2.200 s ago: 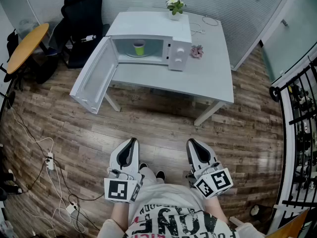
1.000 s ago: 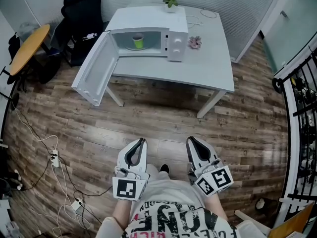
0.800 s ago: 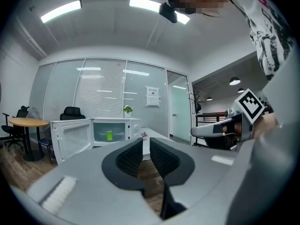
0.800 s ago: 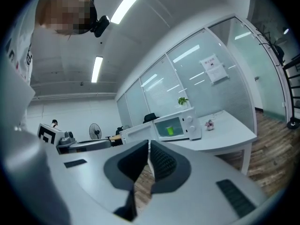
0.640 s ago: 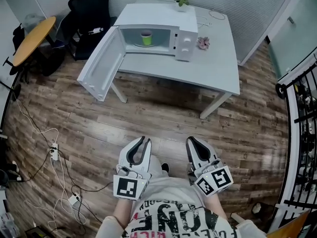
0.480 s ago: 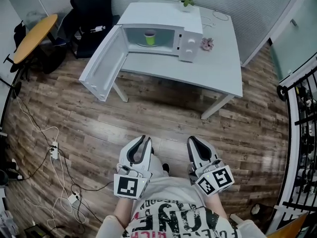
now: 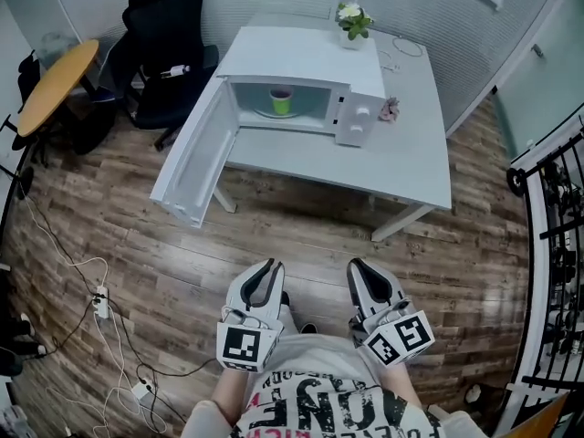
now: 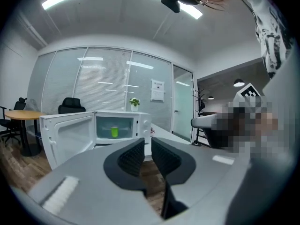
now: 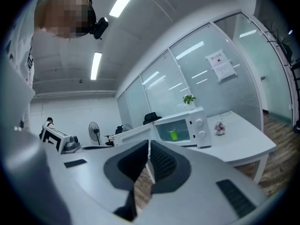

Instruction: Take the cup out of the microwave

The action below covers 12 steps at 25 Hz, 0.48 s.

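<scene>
A green cup (image 7: pixel 281 99) stands on the turntable inside the white microwave (image 7: pixel 301 67), whose door (image 7: pixel 196 158) hangs wide open to the left. The left gripper view shows the cup (image 8: pixel 114 132) far ahead, and so does the right gripper view (image 9: pixel 174 135). Both grippers are held low in front of the person, well short of the table. My left gripper (image 7: pixel 272 265) (image 8: pixel 147 139) has just been opening its jaws to a narrow gap, with nothing between them. My right gripper (image 7: pixel 354 265) (image 9: pixel 149 142) is shut and empty.
The microwave sits on a white table (image 7: pixel 406 158) with a potted plant (image 7: pixel 351 16), a small pink thing (image 7: pixel 392 109) and a white cable (image 7: pixel 406 48). A black chair (image 7: pixel 164 26) and round wooden table (image 7: pixel 50 85) stand left. Floor cables (image 7: pixel 100 304) lie left, a black rack (image 7: pixel 557 226) right.
The table and microwave sit lower and nearer in the head view than before. Both grippers have come forward over the wooden floor with the person.
</scene>
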Each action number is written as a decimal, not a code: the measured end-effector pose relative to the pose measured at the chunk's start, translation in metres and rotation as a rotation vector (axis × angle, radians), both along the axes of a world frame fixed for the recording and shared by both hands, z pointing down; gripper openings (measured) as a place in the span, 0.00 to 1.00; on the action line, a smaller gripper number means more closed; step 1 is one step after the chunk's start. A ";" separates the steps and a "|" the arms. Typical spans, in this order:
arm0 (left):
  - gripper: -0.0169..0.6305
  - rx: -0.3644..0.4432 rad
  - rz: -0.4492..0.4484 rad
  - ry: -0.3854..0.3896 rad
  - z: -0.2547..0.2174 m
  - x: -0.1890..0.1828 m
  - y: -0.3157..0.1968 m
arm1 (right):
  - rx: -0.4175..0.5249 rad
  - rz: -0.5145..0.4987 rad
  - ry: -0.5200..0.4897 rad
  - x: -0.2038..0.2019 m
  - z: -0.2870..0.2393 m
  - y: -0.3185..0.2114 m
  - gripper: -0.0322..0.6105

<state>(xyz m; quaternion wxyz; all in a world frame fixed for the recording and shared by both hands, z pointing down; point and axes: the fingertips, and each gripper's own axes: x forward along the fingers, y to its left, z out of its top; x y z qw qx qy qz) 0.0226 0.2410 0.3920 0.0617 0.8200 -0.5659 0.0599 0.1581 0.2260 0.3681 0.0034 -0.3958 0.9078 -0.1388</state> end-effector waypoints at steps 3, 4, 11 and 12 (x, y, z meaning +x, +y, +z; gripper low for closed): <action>0.11 0.024 0.040 -0.005 -0.006 -0.009 -0.023 | 0.013 0.018 -0.010 -0.010 -0.008 -0.020 0.08; 0.11 0.031 0.048 -0.007 -0.008 -0.013 -0.031 | 0.014 0.027 -0.011 -0.013 -0.008 -0.027 0.08; 0.11 0.025 0.062 0.038 -0.007 -0.047 -0.061 | 0.000 0.047 -0.004 -0.048 0.000 -0.057 0.08; 0.11 0.022 0.067 0.040 -0.005 -0.052 -0.063 | 0.003 0.047 -0.005 -0.054 -0.001 -0.060 0.08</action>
